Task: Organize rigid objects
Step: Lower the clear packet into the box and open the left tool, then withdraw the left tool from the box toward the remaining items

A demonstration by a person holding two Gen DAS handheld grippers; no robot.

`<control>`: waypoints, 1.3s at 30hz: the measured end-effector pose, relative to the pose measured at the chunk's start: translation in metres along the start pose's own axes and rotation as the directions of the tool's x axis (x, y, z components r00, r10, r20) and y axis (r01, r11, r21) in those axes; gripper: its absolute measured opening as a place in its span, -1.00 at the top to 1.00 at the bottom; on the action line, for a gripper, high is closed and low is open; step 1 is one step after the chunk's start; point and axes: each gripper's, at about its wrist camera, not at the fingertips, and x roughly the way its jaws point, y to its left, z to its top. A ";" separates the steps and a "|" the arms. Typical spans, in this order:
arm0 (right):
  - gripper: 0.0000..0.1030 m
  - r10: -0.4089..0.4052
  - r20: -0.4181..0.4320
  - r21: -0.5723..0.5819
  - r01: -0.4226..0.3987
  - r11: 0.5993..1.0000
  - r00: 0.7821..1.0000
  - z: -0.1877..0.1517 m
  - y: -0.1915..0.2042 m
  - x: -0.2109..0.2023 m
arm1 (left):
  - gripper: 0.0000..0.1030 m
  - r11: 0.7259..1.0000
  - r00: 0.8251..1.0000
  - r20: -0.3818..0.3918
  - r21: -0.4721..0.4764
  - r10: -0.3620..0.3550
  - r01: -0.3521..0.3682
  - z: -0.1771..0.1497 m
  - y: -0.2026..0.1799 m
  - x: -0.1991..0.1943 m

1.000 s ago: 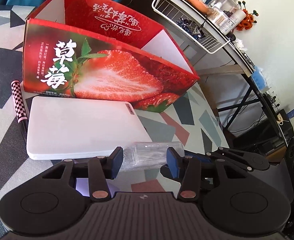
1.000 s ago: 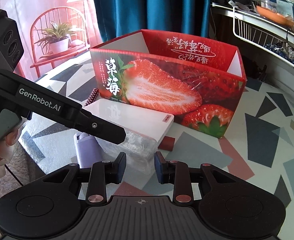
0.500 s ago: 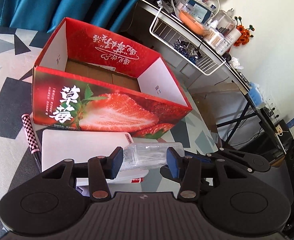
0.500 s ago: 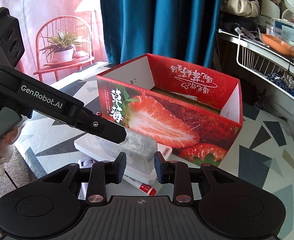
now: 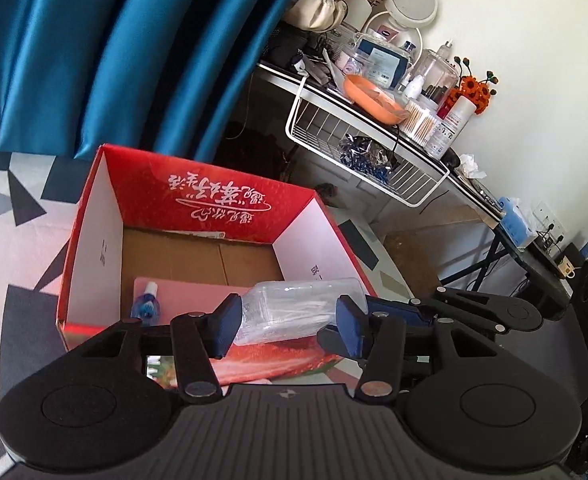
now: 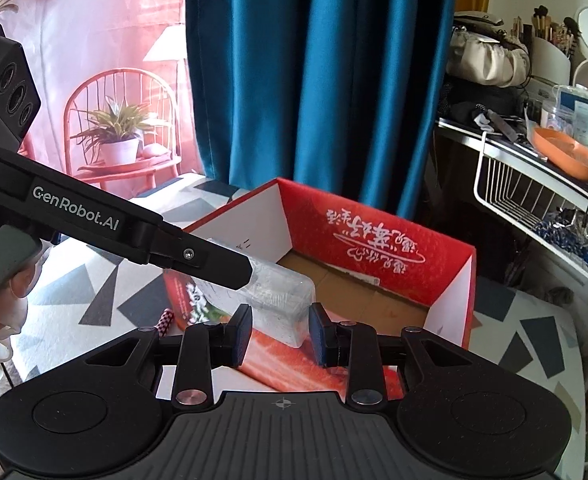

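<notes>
A clear plastic case (image 5: 294, 310) with white sticks inside is clamped between the pads of my left gripper (image 5: 288, 322), held above the front wall of the red strawberry box (image 5: 214, 200). The same case (image 6: 278, 300) shows in the right wrist view, with the left gripper's finger (image 6: 214, 264) on it. My right gripper (image 6: 280, 334) is partly open and its pads stand either side of the case's near end; contact is unclear. The box (image 6: 373, 240) is open, with a pink flat item (image 5: 186, 290) and a small blue-capped bottle (image 5: 146, 304) on its cardboard floor.
The box stands on a table with a grey, black and white geometric cover (image 5: 10, 240). A checkered pen (image 6: 166, 320) lies left of the box. A cluttered desk with a white wire basket (image 5: 357, 160) stands to the right. Blue curtains (image 6: 313, 80) hang behind.
Both grippers have risen with the clear case, from table level by the white slab up to above the box's front wall. The box's inside has come into view.
</notes>
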 end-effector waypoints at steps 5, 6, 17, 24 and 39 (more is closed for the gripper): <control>0.44 0.001 -0.005 0.036 -0.001 0.999 1.000 0.020 -0.023 0.030 | -0.08 1.000 1.000 -0.010 -0.008 0.022 -0.022 0.021 0.015 0.028; 0.44 0.005 -0.010 0.047 -0.004 0.999 1.000 0.021 -0.027 0.037 | -0.10 0.999 0.999 -0.017 -0.013 0.029 -0.029 0.022 0.018 0.034; 0.38 0.047 -0.134 0.126 -0.030 0.992 0.990 0.026 -0.050 0.111 | -0.27 0.998 0.992 -0.113 -0.025 0.063 -0.066 0.029 0.048 0.086; 0.14 0.024 -0.161 0.190 0.007 0.982 0.987 0.014 -0.061 0.124 | -0.66 0.991 0.989 -0.076 0.041 0.128 -0.126 0.027 0.042 0.084; -0.99 -0.085 -0.022 0.178 0.088 0.980 0.996 -0.007 -0.060 0.066 | -1.00 0.961 0.972 0.075 0.154 0.222 -0.231 0.009 0.020 0.014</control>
